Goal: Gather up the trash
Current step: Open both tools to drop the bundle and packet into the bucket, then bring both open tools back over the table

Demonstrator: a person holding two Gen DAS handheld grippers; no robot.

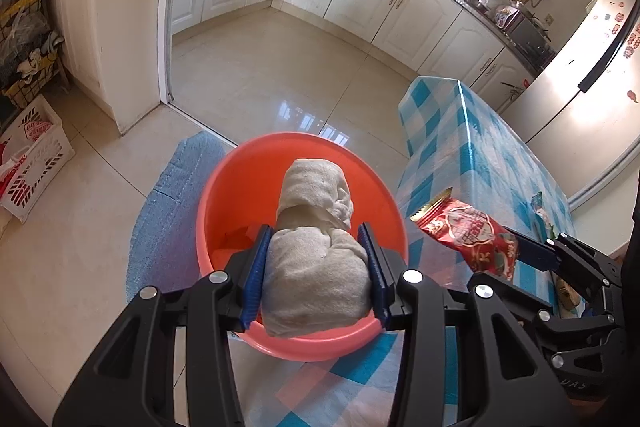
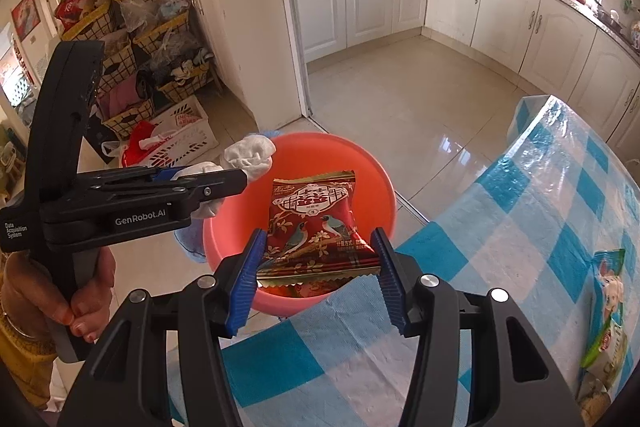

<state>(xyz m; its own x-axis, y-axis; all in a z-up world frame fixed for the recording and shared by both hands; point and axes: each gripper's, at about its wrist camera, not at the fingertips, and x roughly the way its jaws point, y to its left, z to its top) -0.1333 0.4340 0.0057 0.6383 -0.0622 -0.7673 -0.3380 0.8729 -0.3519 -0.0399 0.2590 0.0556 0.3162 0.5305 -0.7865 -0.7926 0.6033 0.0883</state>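
Observation:
An orange plastic basin (image 1: pixel 240 187) (image 2: pixel 368 171) stands on the floor beside the table. My left gripper (image 1: pixel 316 255) is shut on a crumpled white paper towel wad (image 1: pixel 316 267) and holds it over the basin. In the right wrist view that wad (image 2: pixel 252 153) sticks out past the left gripper (image 2: pixel 224 183) at the basin's left rim. My right gripper (image 2: pixel 318 259) is shut on a red snack wrapper (image 2: pixel 316 223) with birds printed on it, over the basin's near side. From the left wrist view the wrapper (image 1: pixel 468 231) hangs at the table's edge.
The table with a blue-and-white checked cloth (image 2: pixel 520 227) fills the right. A green-and-white packet (image 2: pixel 608 307) lies on it. A blue mat (image 1: pixel 176 195) lies under the basin. White crates and wire baskets (image 2: pixel 160 67) stand at the left. A person's hand (image 2: pixel 80 291) grips the left handle.

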